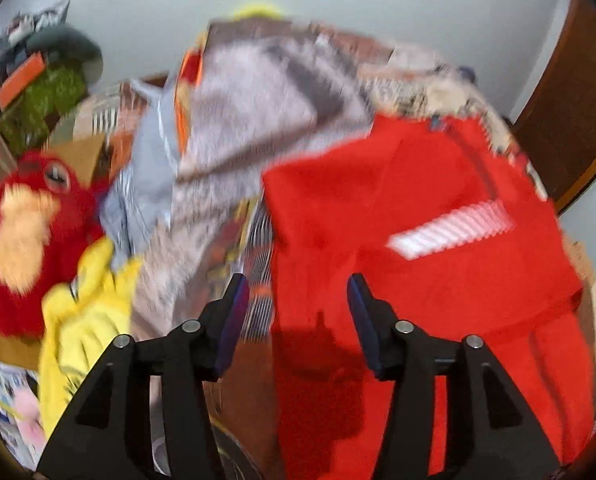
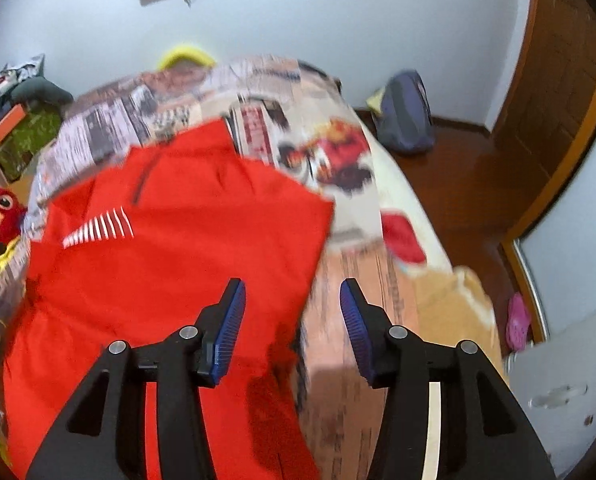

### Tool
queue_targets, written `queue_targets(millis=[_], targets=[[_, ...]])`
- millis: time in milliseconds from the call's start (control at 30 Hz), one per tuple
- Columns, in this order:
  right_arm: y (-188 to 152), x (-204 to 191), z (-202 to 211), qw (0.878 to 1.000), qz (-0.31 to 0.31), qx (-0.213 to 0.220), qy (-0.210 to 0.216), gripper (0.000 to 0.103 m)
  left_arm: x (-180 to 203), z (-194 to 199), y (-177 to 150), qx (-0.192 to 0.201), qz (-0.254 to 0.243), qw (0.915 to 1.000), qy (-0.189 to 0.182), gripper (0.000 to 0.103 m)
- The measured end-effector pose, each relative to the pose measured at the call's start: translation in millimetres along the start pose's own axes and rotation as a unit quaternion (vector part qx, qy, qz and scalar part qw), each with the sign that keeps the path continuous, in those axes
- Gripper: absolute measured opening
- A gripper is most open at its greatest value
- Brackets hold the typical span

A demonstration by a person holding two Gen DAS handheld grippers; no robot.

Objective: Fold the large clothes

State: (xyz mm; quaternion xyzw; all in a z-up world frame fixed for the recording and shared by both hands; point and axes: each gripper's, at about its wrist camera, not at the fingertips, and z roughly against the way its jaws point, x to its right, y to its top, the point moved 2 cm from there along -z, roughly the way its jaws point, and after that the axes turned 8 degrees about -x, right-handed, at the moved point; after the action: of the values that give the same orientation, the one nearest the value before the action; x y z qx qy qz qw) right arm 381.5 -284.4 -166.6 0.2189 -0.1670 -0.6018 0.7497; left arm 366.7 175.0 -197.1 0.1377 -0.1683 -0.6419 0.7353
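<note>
While red garment (image 2: 169,248) lies spread on bed (image 2: 338,152), we see left tongs (image 1: 298,292) and right tongs (image 2: 291,296) gaping wide, empty.

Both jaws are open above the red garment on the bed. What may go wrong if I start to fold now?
1. The left gripper hangs over the red garment's edge, beside a grey cloth; it might pinch both.
2. The right gripper straddles the garment's right edge, so it may catch the printed bedsheet underneath.
3. Both views are blurred; aiming is uncertain.
</note>
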Motion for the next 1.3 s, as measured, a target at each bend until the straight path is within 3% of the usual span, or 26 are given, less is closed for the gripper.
queue_targets(millis=[133,300,500,667,800,1033,1167,1200,1267,1300], targets=[[38.5,-14.8,4.8,0.999,0.013,0.044,0.013,0.057,22.9,21.2,40.5,0.035,-0.022,0.9989,-0.024,0.054],[74.0,-34.0,-10.7,0.997,0.024,0.056,0.037,0.058,53.0,13.6,82.3,0.054,-0.044,0.997,-0.034,0.059],[111.2,-55.8,-64.9,0.996,0.041,0.017,0.074,0.058,76.7,-43.6,124.9,0.029,-0.036,0.9971,-0.06,0.06],[138.2,-68.7,-122.4,0.996,0.033,-0.021,0.085,0.058,87.2,-109.6,150.6,-0.015,-0.013,0.996,-0.087,0.06],[154.7,-71.5,-164.0,0.995,0.004,-0.06,0.081,0.058,88.5,-157.3,159.9,-0.043,0.014,0.9955,-0.083,0.06],[163.2,-77.8,-222.3,0.989,-0.008,-0.108,0.103,0.06,87.4,-215.0,173.4,-0.069,0.049,0.9903,-0.111,0.063],[156.9,-70.4,-231.7,0.984,-0.031,-0.104,0.139,0.065,87.5,-227.2,171.4,-0.061,0.058,0.9867,-0.139,0.065],[156.6,-68.9,-232.1,0.983,-0.032,-0.104,0.146,0.065,88.7,-228.6,170.8,-0.06,0.054,0.9867,-0.141,0.065],[155.6,-71.0,-229.1,0.983,-0.023,-0.099,0.151,0.058,90.9,-228.0,169.1,-0.052,0.05,0.9877,-0.139,0.05],[156.8,-73.0,-228.9,0.982,-0.018,-0.097,0.159,0.04,91.5,-227.6,168.1,-0.049,0.053,0.9888,-0.131,0.041]])
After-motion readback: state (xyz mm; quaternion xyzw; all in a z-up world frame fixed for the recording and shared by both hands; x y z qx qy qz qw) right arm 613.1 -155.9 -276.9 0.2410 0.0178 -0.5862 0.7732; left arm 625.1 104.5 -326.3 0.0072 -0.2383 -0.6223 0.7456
